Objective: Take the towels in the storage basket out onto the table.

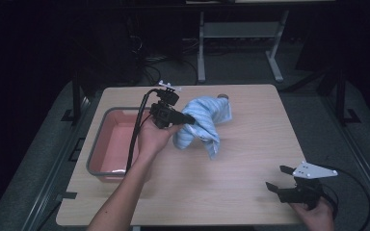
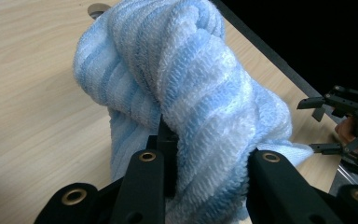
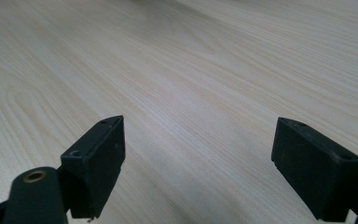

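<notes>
Left gripper [image 1: 189, 119] sits just above centre of the high view, jaws clamped on a bunched blue-and-white striped towel [image 1: 203, 123]. Towel hangs from the grip, its lower tail drooping toward mid-table; can't tell if the tail touches the wood. In the left gripper view the towel [image 2: 186, 93] bulges up between the two black jaws, pinched tight at bottom centre.

Pink tub [image 1: 107, 144] with grey rim is at centre-left of the high view, on the table [image 1: 250, 144], just left of the holding hand.

Right gripper [image 1: 279, 178] is lower right in the high view, jaws spread wide with nothing between them, only bare wood [image 3: 191, 93] below in its own view.
</notes>
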Demonstrator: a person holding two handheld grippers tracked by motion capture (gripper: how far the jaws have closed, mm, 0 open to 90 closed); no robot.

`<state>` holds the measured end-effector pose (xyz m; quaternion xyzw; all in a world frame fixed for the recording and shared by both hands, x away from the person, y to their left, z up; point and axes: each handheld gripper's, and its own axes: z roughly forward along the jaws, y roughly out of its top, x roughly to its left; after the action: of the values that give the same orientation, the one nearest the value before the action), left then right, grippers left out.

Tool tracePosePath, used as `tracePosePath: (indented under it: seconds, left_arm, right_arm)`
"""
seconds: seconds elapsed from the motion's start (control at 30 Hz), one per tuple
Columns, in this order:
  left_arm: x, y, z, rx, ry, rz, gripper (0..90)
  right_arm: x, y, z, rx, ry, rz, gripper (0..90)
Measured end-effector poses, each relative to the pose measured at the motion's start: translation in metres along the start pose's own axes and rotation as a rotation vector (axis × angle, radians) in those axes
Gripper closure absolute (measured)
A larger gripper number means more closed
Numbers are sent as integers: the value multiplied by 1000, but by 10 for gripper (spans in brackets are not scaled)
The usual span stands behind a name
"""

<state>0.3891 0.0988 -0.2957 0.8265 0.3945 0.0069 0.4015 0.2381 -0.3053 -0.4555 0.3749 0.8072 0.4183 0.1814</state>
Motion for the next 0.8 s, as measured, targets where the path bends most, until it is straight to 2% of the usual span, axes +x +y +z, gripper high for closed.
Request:
tracePosePath:
  seconds: [0.37, 0.8]
  left_arm:
    - [-2, 0, 21, 33, 3, -2, 724]
    - [-1, -7, 56, 81, 8, -33, 714]
  right_arm:
    - [0, 0, -1, -2, 0, 0, 168]
    - [0, 0, -1, -4, -3, -10, 168]
